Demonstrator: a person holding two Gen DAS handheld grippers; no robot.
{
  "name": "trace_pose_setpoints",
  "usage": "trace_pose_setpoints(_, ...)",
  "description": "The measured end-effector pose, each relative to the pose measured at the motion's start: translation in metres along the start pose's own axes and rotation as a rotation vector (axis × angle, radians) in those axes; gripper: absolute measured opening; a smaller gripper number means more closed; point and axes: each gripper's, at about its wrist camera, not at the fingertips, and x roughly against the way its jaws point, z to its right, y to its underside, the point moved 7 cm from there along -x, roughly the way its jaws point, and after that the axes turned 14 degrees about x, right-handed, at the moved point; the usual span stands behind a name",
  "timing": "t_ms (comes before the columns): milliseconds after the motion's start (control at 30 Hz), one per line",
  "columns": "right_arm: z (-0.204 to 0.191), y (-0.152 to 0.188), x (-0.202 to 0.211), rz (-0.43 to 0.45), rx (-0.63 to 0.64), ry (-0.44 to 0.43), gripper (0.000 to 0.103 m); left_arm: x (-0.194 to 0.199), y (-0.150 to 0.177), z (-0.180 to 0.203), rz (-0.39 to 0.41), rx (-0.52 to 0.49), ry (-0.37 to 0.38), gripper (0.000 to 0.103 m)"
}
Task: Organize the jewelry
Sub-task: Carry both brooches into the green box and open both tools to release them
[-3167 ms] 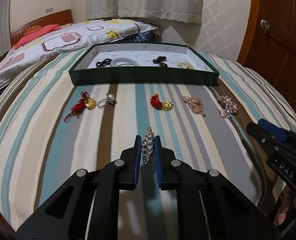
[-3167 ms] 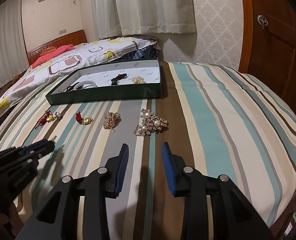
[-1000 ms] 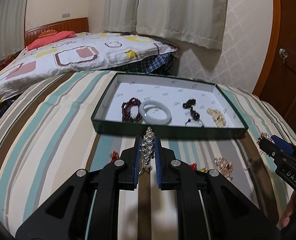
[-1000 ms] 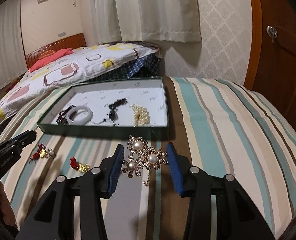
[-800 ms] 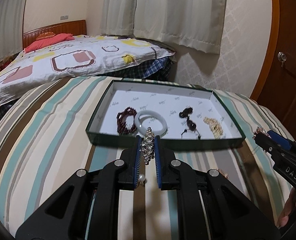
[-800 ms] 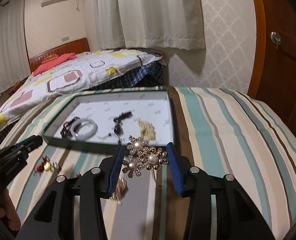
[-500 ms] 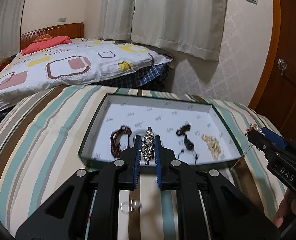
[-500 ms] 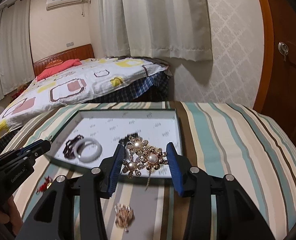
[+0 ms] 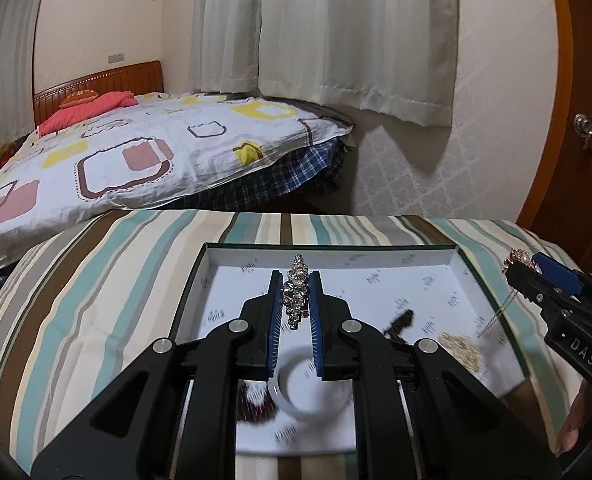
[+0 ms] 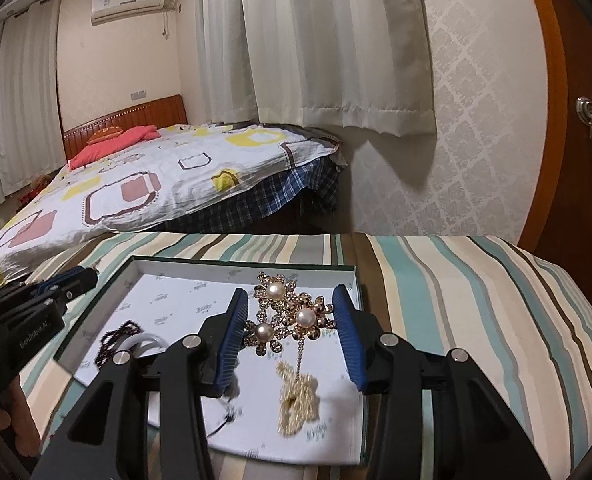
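Left wrist view: the left gripper (image 9: 293, 292), clamped on a crystal brooch (image 9: 296, 295) held upright lengthwise, hangs over the box (image 9: 192, 280) near its left edge, while the right gripper (image 10: 292, 322) grips the pearl brooch (image 10: 286, 310) above its right edge.

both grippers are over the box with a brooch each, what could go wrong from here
The pearl flower brooch in the right gripper trails a thin chain just above the gold piece in the box; released there, they could tangle. The left gripper pinches the slim rhinestone brooch edge-on above the white bangle, so it might drop onto the bangle or the dark bead bracelet.
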Motion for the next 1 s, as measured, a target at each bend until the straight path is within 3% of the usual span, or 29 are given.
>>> trace_pose_setpoints(233, 0.005, 0.013, -0.049, -0.096, -0.017, -0.041, 0.044, -0.058, -0.006, -0.013, -0.118, 0.013, -0.034, 0.013)
trace_pose_setpoints(567, 0.012, 0.037, -0.089, -0.257, -0.044, -0.085, 0.044, -0.106, 0.002, -0.025, -0.252, 0.0, -0.07, 0.013)
trace_pose_setpoints(767, 0.012, 0.04, -0.093, -0.285, -0.038, -0.081, 0.045, -0.121, 0.008, -0.029, -0.335, 0.012, -0.075, 0.016)
trace_pose_setpoints(1000, 0.011, 0.041, -0.095, -0.297, -0.022, -0.079, 0.045, -0.123, 0.009, -0.027, -0.341, -0.011, -0.086, 0.028)
